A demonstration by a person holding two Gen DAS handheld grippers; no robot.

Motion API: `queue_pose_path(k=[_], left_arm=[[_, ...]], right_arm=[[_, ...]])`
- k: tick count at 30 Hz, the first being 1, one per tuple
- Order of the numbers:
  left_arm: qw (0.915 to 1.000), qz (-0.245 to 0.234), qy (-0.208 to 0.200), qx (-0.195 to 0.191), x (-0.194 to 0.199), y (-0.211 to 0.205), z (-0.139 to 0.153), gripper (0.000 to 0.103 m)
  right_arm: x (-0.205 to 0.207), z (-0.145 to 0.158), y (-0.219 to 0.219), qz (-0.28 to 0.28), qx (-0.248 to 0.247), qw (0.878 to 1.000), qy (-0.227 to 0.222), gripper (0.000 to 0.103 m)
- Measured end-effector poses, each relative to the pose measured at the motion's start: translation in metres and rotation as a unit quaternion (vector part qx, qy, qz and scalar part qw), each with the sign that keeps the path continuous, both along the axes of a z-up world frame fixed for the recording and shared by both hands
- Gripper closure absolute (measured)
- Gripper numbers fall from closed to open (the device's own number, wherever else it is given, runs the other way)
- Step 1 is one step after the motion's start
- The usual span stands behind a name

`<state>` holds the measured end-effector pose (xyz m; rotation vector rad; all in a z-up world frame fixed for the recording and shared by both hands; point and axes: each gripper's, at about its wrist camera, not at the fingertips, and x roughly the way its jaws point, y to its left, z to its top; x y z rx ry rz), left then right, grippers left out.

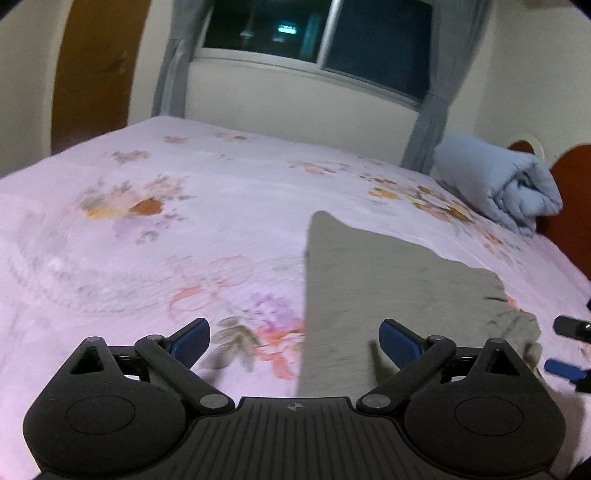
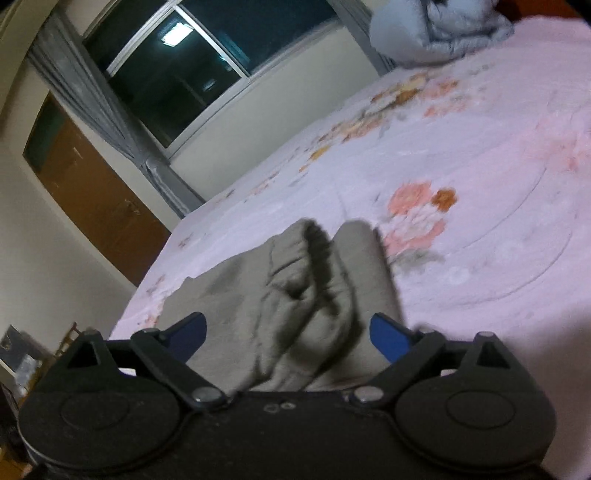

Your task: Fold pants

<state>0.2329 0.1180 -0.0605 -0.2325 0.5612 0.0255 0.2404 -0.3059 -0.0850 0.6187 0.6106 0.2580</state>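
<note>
The grey pants (image 1: 376, 295) are laid on a bed (image 1: 147, 258) covered with a pink floral sheet, toward its near edge. In the left wrist view they are seen as a flat, smooth panel whose far corner points toward the middle of the bed, while a rumpled part trails off at the right. The left gripper (image 1: 295, 341) is held over the near edge of that panel with its blue-padded fingers (image 1: 400, 341) spread wide; nothing is pinched between them, and the cloth is seen below the gap and the right-hand finger only. At the right border of the same view, part of the right gripper (image 1: 570, 347) is visible beside the rumpled end.

In the right wrist view, the bunched end of the pants (the waistband, by its gathered look) is seen piled in folds directly ahead of the right gripper. Its fingers (image 2: 388, 338) are likewise parted widely, one on each side of the heap, and no pad is seen pressing on the fabric.

A rolled pale-blue quilt (image 1: 509, 184) is lying at the bed's far right corner, well apart from the pants. Beyond the far edge, a dark window (image 1: 325, 33) with grey curtains (image 1: 173, 62) and a brown door (image 1: 92, 70) are visible.
</note>
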Motion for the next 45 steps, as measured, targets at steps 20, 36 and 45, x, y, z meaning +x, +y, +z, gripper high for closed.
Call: queue_pose_path(k=[20,36,45], left_arm=[[0.9977,0.034,0.016,-0.057,0.012,0.035,-0.033,0.005],[0.9982,-0.016,0.023,-0.052,0.03,-0.007,-0.031,0.004],[0.9973,-0.028,0.038,-0.056,0.044,-0.029,-0.034,0.003]], right_arm=[[0.012,-0.038,-0.013,-0.1,0.145,0.982,0.067,0.077],[-0.014,-0.007,-0.055,-0.112,0.083,0.99,0.019,0.014],[-0.004,-0.035,-0.062,-0.08,0.121,0.988,0.045,0.016]])
